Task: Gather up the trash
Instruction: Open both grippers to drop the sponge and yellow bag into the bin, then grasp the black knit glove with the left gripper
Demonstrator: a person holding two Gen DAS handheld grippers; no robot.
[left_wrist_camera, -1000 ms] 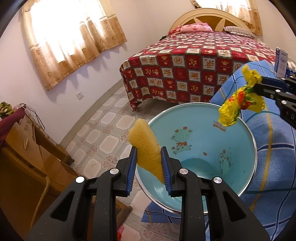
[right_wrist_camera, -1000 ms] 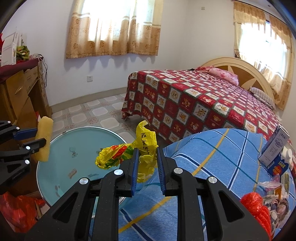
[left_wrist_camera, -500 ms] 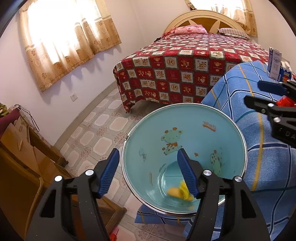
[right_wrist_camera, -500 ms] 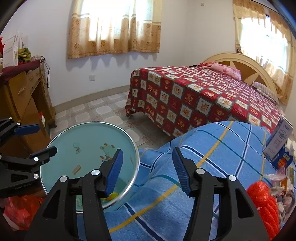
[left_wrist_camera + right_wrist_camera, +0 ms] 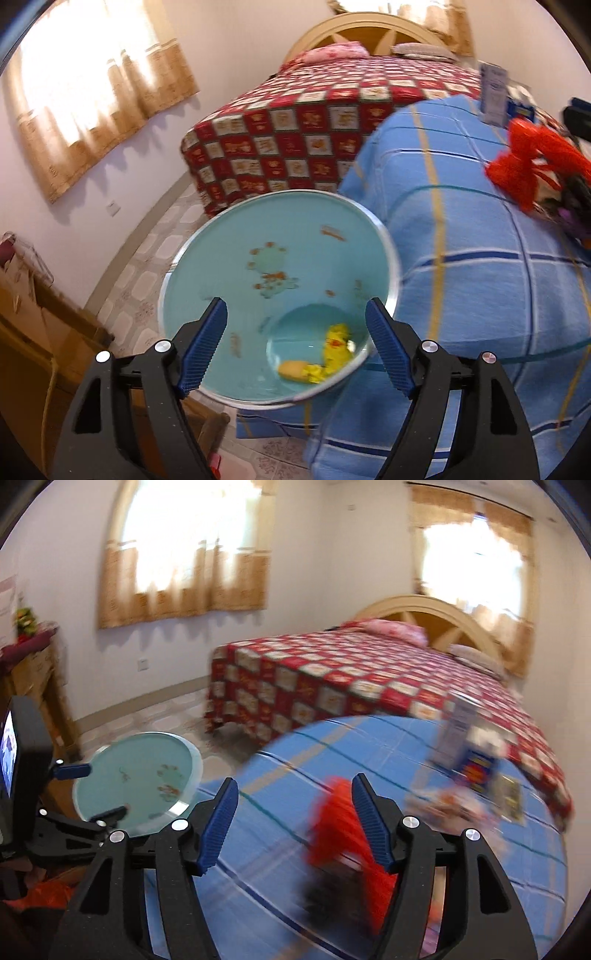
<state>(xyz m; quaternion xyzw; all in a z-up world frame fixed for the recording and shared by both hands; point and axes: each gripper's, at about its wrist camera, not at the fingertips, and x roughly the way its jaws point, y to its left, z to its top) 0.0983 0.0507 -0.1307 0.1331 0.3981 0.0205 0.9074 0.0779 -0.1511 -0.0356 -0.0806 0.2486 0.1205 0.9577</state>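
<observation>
While both claws gape empty | blue bin (image 5: 258,236) holds sponge (image 5: 291,369), yellow bag (image 5: 336,347)

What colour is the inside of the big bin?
Light blue with little cartoon animals, seen best in the left wrist view: the bin.

A: Item one, the basin (image 5: 258,236)?
B: Mouth unobstructed from above; yellow scraps (image 5: 332,350) lay only at the bottom. The left gripper (image 5: 295,347) hung over it, jaws spread wide.

A: Item two, the tabletop (image 5: 295,760)?
B: Broad bare blue cloth near the basin. On the far side, a red mesh (image 5: 332,823) sat between the parted jaws of the right gripper (image 5: 291,823), close to its right finger. Beyond it, a carton (image 5: 458,731) and blurred packets (image 5: 480,775) crowded the way.
</observation>
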